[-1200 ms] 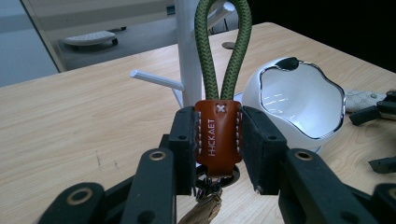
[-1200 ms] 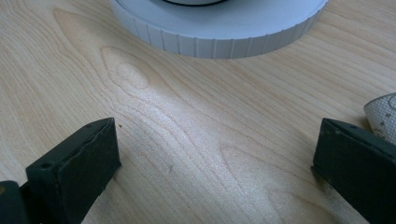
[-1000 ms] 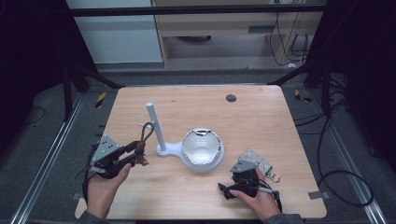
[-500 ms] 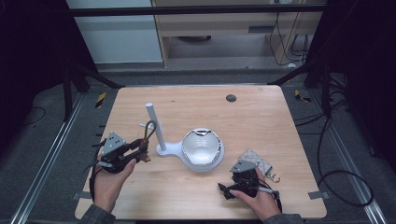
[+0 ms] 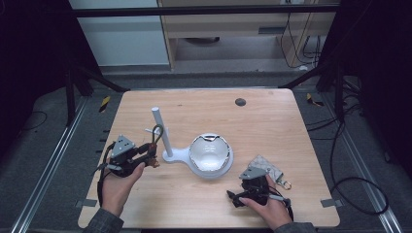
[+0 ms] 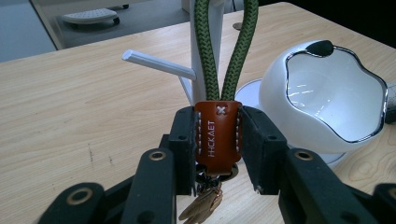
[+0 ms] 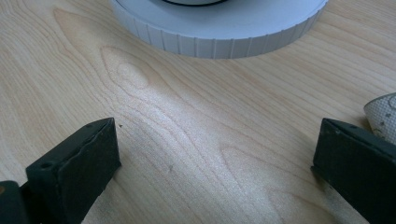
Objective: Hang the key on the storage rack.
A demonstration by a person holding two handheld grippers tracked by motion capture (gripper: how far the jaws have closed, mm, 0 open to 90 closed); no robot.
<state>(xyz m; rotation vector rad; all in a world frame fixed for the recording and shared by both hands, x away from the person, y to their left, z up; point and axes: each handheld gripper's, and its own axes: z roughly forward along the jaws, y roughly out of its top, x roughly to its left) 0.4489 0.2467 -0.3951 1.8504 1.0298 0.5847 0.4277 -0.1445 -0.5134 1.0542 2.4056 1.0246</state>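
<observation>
Left gripper (image 6: 217,154): jaws clamped on the brown leather tab (image 6: 217,135) of a key strap, keys (image 6: 201,205) dangling beneath
Strap loop (image 6: 225,46): green braided cord, standing upright in front of the white stand post (image 5: 161,131), level with its side peg (image 6: 159,64)
Step in hand, judged: hanging the loop on the peg; keep the grip firm on the tab, hold the loop open, pass it over the peg tip, then lower
White bowl (image 5: 209,153): sits on the stand's round base, just right of the post
Right gripper (image 5: 252,187): jaws wide apart, nothing held, resting on the table (image 5: 272,121) beside a patterned pouch (image 5: 265,167)
Change: left hand has shifted right toward the stand; right hand unmoved
</observation>
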